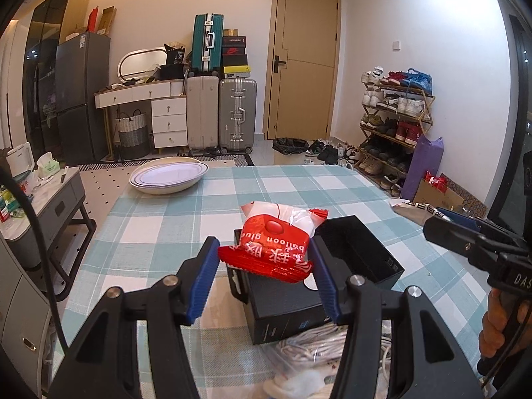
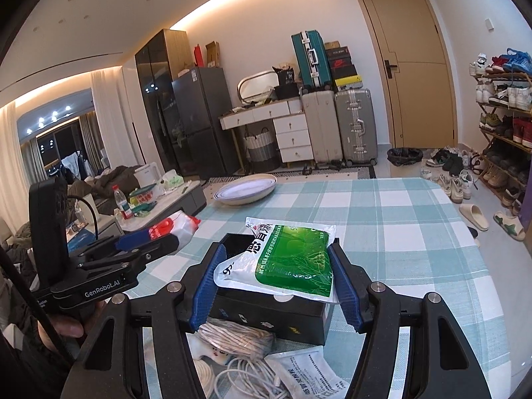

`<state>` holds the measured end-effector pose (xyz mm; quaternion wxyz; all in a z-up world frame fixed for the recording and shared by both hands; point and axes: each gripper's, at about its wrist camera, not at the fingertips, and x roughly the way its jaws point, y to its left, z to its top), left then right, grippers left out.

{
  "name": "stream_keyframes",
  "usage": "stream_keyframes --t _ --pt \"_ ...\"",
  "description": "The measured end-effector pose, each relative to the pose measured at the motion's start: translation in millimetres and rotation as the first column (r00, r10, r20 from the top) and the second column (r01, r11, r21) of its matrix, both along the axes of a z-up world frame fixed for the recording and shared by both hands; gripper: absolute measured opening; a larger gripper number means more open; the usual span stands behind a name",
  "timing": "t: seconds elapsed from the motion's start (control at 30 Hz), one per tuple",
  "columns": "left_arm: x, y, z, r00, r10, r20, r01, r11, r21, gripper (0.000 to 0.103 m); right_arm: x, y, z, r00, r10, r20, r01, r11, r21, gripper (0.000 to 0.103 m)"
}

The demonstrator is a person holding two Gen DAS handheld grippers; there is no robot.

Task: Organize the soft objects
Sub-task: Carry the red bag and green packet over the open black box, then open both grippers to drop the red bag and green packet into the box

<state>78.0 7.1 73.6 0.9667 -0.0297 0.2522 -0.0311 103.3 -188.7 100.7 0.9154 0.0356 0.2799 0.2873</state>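
Left tongs [image 1: 266,267] grip a red-and-white balloon glue packet [image 1: 277,244], held above the open black box [image 1: 319,266] on the checked surface [image 1: 173,219]. Right tongs [image 2: 277,271] clamp a green-and-white sachet [image 2: 286,261] over the same box. Bundled white cord [image 2: 232,335] lies just beside the box.
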Motion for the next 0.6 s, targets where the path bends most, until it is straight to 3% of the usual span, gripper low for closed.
stream_keyframes --t 0.6 --pt "36 -17 -31 0.996 -0.021 -0.088 0.026 0.998 0.057 0.055 52 25 -45 0.996 0.037 -0.078 -0.045 0.993 -0.11 0.064"
